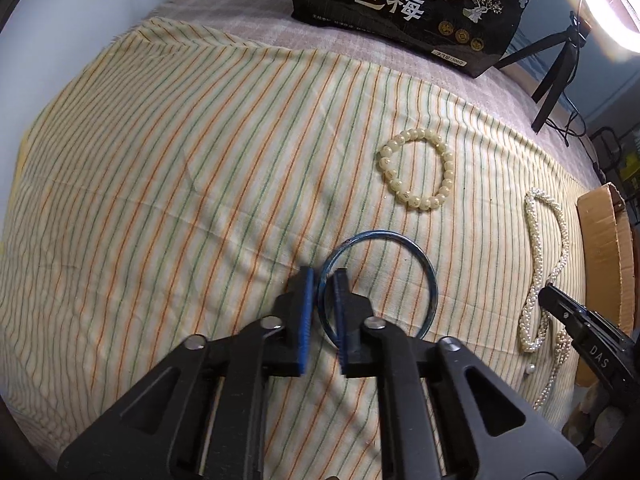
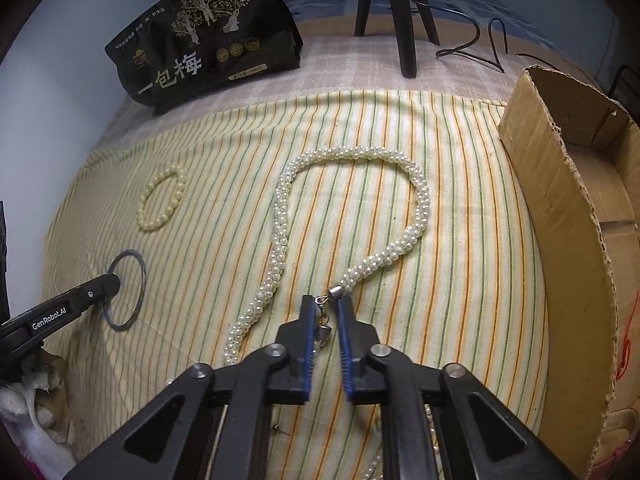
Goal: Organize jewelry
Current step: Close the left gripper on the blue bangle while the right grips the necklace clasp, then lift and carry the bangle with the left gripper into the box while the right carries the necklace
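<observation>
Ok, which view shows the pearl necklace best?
The right wrist view: the pearl necklace shows its whole loop and metal clasp. The left wrist view shows it small at the right edge, partly behind the right gripper.

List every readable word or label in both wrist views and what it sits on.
"一包梅": black snack bag, large pale characters.
"DAS": side of the right gripper, seen from the left wrist.
"GenRobot.AI": side of the left gripper, seen from the right wrist.
Bag's small label, gold seals and fine print: too small to read.
</observation>
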Demonstrator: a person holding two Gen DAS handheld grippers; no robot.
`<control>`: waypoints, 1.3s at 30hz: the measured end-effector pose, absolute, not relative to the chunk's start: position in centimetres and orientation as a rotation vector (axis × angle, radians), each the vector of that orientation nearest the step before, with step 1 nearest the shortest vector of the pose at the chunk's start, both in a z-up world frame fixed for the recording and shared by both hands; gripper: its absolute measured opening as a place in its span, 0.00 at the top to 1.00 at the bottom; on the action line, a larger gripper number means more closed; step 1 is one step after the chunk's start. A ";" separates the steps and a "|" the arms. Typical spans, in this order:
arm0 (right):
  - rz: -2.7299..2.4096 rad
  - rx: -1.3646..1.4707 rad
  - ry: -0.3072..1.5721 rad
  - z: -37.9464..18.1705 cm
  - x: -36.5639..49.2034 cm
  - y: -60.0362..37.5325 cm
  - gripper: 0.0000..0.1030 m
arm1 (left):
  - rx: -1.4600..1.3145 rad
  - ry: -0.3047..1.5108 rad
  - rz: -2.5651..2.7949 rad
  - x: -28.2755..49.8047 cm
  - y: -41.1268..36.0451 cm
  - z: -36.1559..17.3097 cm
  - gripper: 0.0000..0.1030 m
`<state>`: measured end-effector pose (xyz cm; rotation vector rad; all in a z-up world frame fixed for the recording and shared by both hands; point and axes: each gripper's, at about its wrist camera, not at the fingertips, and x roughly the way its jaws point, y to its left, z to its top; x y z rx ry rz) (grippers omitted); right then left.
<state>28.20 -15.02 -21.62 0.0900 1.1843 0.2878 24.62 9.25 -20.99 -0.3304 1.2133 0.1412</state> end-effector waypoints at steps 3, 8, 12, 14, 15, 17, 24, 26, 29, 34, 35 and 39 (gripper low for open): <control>0.294 0.126 1.175 -21.5 28.1 -15.5 0.95 | -0.351 1.211 0.140 24.5 9.6 -20.9 0.97; 0.325 0.201 1.124 -20.0 28.0 -16.3 0.95 | -0.419 1.183 0.117 24.1 10.0 -19.7 0.98; 0.340 0.238 1.081 -18.5 27.9 -16.8 0.95 | -0.443 1.147 0.080 23.8 9.7 -18.1 0.99; 0.344 0.236 1.060 -17.8 27.7 -16.8 0.95 | -0.446 1.135 0.061 23.6 9.3 -17.3 0.99; 0.345 0.237 1.055 -17.6 27.7 -16.9 0.95 | -0.448 1.127 0.048 23.5 9.1 -16.9 0.99; 0.346 0.234 1.038 -16.8 27.3 -17.1 0.95 | -0.448 1.111 0.031 23.4 8.6 -16.1 0.99; 0.366 0.260 0.968 -14.2 26.6 -17.9 0.95 | -0.489 1.053 -0.043 22.5 7.4 -13.4 0.99; 0.370 0.258 0.944 -13.3 26.3 -18.0 0.95 | -0.491 1.038 -0.057 22.0 7.0 -12.6 0.99; 0.375 0.249 0.906 -11.9 26.0 -18.2 0.95 | -0.486 1.018 -0.087 21.6 6.3 -11.5 0.99; 0.370 0.218 0.833 -9.6 25.3 -18.7 0.95 | -0.449 0.986 -0.130 21.1 4.6 -9.9 0.99; 0.369 0.209 0.818 -9.1 25.2 -18.8 0.95 | -0.443 0.979 -0.140 21.0 4.2 -9.6 0.99; 0.377 0.207 0.786 -7.8 24.7 -19.1 0.95 | -0.418 0.956 -0.177 20.7 2.4 -8.5 0.99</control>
